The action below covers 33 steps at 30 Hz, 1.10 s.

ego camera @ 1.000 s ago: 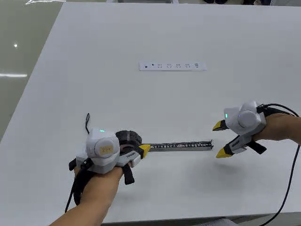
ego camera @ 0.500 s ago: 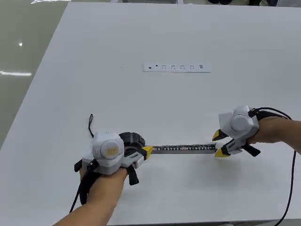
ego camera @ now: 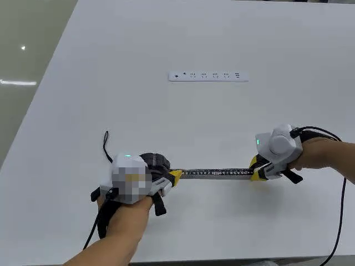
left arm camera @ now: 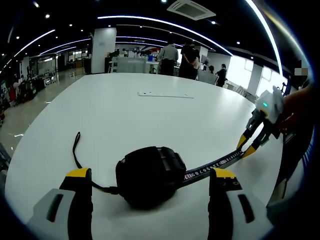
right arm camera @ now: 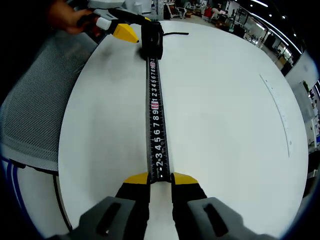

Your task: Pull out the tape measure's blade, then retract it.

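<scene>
The black tape measure case [left arm camera: 150,175] lies on the white table between the wide-apart jaws of my left gripper [left arm camera: 150,176], with a gap on each side. In the head view the case [ego camera: 157,162] sits near the front left. Its blade [ego camera: 213,173] lies pulled out flat to the right. My right gripper [right arm camera: 160,178] is shut on the blade [right arm camera: 156,115] at its low-number end, and that gripper [ego camera: 256,173] stands at the blade's right tip. A black wrist strap [left arm camera: 76,147] trails from the case.
A white power strip [ego camera: 208,76] lies flat at mid-table, well beyond the blade. The table's left edge [ego camera: 39,88] drops to a glossy floor. A black cable [ego camera: 339,216] hangs from the right gripper. People stand far behind the table [left arm camera: 172,52].
The right gripper was open and off to the right of the blade's tip; it has moved left and shut on the tip. The left gripper and case stayed put.
</scene>
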Tool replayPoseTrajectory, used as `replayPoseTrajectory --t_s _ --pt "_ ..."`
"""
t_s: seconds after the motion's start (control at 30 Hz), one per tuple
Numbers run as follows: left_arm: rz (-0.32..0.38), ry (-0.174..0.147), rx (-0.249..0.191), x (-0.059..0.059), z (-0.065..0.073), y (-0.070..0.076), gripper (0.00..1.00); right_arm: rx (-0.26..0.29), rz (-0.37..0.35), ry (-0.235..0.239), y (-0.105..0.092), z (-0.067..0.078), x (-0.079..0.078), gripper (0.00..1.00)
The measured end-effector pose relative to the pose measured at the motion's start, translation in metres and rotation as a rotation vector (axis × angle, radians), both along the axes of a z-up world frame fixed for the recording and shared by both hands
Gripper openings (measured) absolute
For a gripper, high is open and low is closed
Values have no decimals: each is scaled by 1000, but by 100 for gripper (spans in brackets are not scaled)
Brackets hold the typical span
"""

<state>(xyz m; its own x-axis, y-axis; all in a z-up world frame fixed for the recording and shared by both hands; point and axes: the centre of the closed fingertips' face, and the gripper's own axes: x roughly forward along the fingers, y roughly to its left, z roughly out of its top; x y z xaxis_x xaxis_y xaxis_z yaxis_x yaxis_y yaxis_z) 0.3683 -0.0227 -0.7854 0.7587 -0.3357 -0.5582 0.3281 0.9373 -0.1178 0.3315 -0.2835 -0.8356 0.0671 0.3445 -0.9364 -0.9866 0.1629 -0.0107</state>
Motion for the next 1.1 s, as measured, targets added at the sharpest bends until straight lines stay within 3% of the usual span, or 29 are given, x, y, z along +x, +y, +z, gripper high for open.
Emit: replayPoseTrajectory --t_s 0.3,0.43,0.57,0.87,0.9,1.1 --pt "33 30 -25 3 -5 -4 95 -1 -38 23 3 1 -3 14" --pt "107 45 -55 8 -7 -3 93 -5 -39 22 4 2 -4 14" --pt "128 70 -55 11 -15 -2 90 -11 -36 22 3 1 -4 14" --pt "175 84 -53 18 -24 -3 93 -15 -39 25 2 1 -2 14" --pt "192 97 -72 18 -26 -3 93 -16 -37 24 2 1 -2 14" --pt "184 83 -43 21 -26 -2 91 -17 -32 26 0 -1 0 14"
